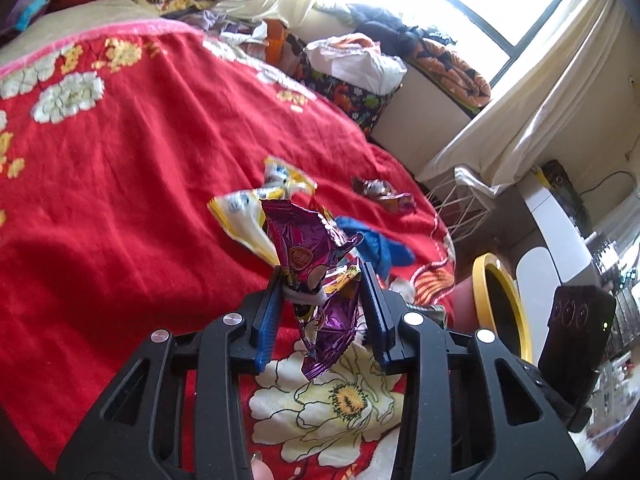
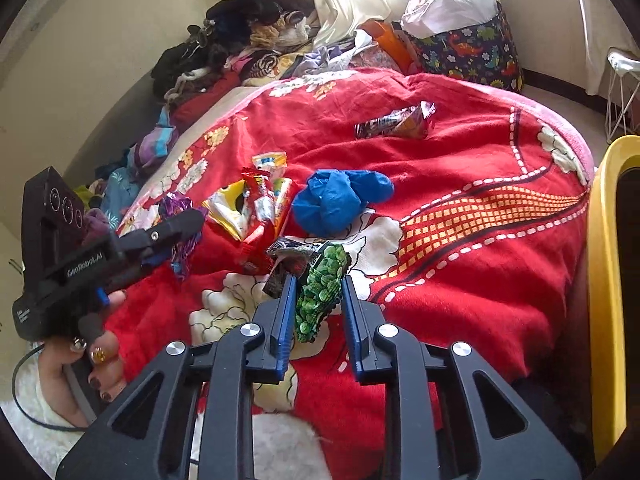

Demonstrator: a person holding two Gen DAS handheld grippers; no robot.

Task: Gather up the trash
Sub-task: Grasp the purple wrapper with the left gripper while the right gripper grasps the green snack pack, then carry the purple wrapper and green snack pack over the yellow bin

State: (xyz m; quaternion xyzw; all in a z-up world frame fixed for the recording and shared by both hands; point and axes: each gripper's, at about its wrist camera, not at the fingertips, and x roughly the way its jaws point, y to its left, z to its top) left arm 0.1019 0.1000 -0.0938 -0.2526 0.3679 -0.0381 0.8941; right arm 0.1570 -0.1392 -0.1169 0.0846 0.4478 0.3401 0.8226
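Note:
My left gripper (image 1: pixel 320 276) is shut on a purple foil wrapper (image 1: pixel 316 276), held above the red floral blanket (image 1: pixel 120 200); it also shows in the right wrist view (image 2: pixel 176 236). My right gripper (image 2: pixel 318 280) has its fingers around a green pea snack bag (image 2: pixel 322 292), which looks pinched between them just above the blanket (image 2: pixel 460 280). On the bed lie a yellow-white wrapper (image 1: pixel 248 220), a red wrapper (image 2: pixel 256 216), a crumpled blue piece (image 2: pixel 340 200), a black wrapper (image 2: pixel 292 256) and a dark brown wrapper (image 2: pixel 396 124).
A yellow-rimmed bin (image 2: pixel 608 300) stands at the bed's right edge, also in the left wrist view (image 1: pixel 504 312). A dinosaur-print bag (image 2: pixel 464 48) and piled clothes (image 2: pixel 224 60) sit at the far side. A white wire basket (image 1: pixel 464 208) stands on the floor.

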